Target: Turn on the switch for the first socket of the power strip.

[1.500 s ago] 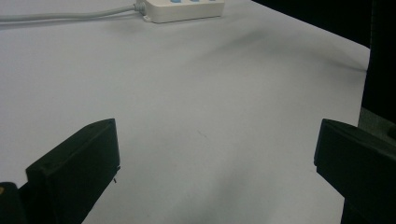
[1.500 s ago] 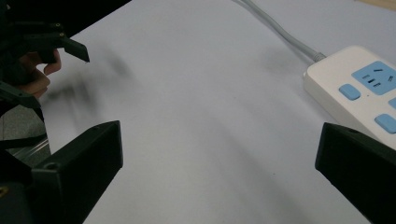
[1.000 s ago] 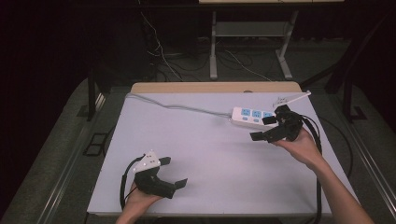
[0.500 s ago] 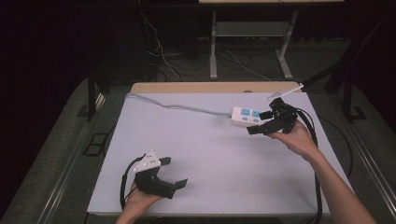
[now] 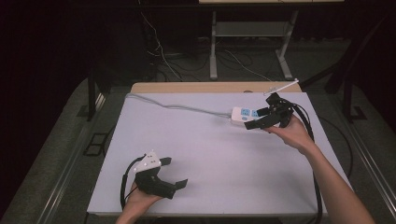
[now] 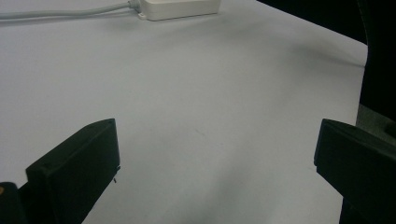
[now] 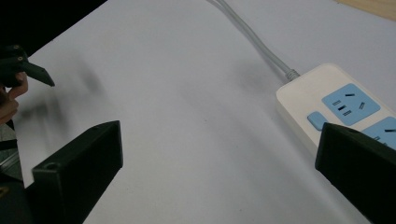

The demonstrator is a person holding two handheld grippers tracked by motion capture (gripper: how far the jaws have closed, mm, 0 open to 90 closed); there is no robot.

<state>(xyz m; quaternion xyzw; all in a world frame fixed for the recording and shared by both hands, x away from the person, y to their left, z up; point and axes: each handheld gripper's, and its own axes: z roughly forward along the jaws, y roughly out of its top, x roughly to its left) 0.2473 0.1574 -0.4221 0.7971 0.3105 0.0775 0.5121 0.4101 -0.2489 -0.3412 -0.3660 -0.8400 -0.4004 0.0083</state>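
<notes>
Strip [image 5: 246, 115]: white power strip with blue sockets, lying flat near the far right of the table [image 5: 210, 154]; seen in the right gripper view [image 7: 343, 109] at the right edge, with a blue switch beside the nearest socket.
Cord [image 5: 180, 106]: grey, running from the strip's left end across the table top to the far left corner.
Right gripper [image 5: 262, 118]: held at the strip's right end, jaws spread wide; in its own view [image 7: 219, 175] one jaw stands over bare table, the other overlaps the strip's near edge. Whether that jaw touches the strip cannot be told.
Left gripper [image 5: 173, 172]: held low over the near left part of the table, well apart from the strip; jaws spread wide, with bare table between them in its own view [image 6: 217, 175].
Left gripper view, far edge: the strip's white side [image 6: 182, 8] and cord [image 6: 60, 13].
Table: pale grey top, wooden strip along the far edge.
</notes>
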